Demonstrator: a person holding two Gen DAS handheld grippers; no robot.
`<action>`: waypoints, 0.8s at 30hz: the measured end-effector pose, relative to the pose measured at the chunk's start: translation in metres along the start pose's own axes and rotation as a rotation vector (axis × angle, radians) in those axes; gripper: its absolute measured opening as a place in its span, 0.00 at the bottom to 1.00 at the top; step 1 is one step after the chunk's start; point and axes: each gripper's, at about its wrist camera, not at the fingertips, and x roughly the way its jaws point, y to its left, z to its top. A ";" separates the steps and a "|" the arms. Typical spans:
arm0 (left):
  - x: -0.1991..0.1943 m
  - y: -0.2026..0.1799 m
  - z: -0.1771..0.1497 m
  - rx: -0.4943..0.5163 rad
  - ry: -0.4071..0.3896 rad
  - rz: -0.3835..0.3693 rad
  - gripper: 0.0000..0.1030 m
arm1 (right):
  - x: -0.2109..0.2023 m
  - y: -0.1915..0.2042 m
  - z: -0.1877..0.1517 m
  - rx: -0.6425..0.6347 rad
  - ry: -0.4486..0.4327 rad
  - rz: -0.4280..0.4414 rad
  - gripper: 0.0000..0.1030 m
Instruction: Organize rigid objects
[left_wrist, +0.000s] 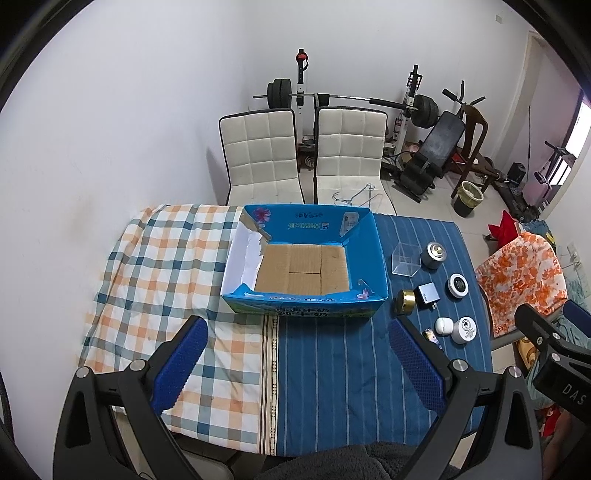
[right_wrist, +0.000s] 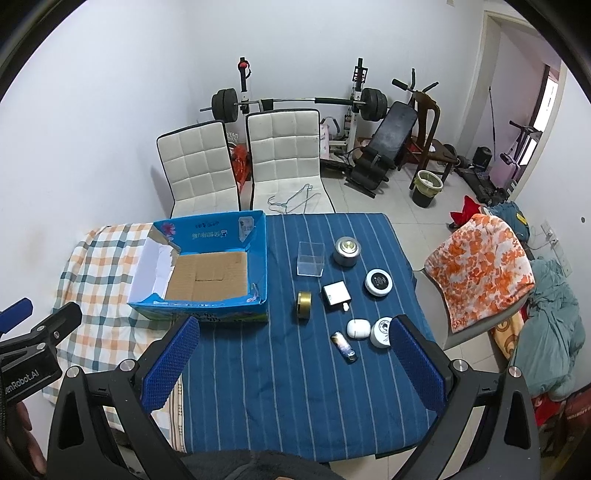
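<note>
Both grippers gape empty; the small objects sit mid-frame right of the blue box, straight ahead of the right gripper, far right of the left gripper

Bare striped cloth before box and small items.

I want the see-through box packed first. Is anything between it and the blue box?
No. In the right wrist view, only bare striped cloth lies between the clear box and the blue carton.
</note>
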 end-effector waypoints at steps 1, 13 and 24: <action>0.001 -0.002 -0.001 0.002 0.000 -0.001 0.98 | -0.001 -0.003 -0.001 0.003 -0.002 0.003 1.00; 0.002 -0.006 -0.006 0.000 -0.017 0.006 0.98 | -0.002 -0.004 0.000 0.002 -0.016 -0.003 1.00; 0.002 -0.005 -0.008 0.002 -0.021 0.006 0.98 | -0.004 -0.004 0.001 0.003 -0.026 -0.002 1.00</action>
